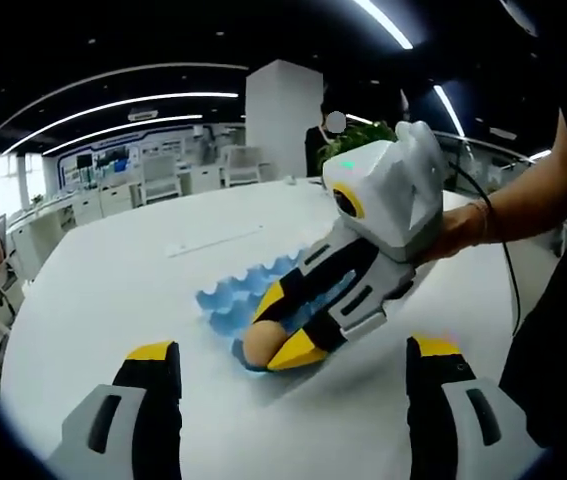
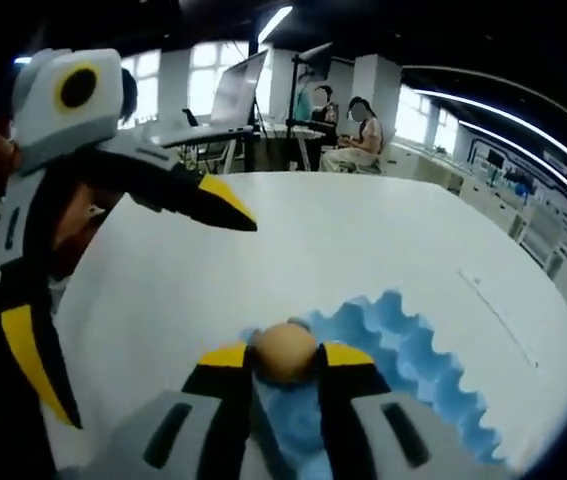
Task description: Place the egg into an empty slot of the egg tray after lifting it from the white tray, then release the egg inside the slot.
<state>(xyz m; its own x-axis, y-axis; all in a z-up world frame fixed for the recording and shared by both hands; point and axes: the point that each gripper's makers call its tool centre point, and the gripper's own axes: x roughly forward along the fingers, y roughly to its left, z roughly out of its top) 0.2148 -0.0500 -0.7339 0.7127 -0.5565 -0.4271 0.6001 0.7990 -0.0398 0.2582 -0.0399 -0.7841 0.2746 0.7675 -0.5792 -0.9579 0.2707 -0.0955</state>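
Egg [image 1: 261, 342] sits between the yellow tips of the right gripper [image 1: 285, 335] in the left gripper view, held at the near corner of the blue egg tray [image 1: 225, 300], which lies on the white counter [image 1: 113, 280]. A person's hand [image 1: 458, 232] carries this gripper from the right side. The left gripper [image 1: 293, 365] shows its own two jaws at the bottom, spread wide with nothing between them, well apart from the egg.

In the right gripper view, the egg [image 2: 285, 352] is clamped between the two jaws of the right gripper [image 2: 285, 358], directly over the near end of the egg tray [image 2: 413, 350]. The left gripper [image 2: 113, 270] comes in from the left, its jaws apart and empty.

I judge that the lifting is done and the egg is already brought to the tray. Whether it rests fully inside a slot or hangs just above it, I cannot tell, because the jaws hide the slot. What is left: to lower it if needed, and then to open the jaws.
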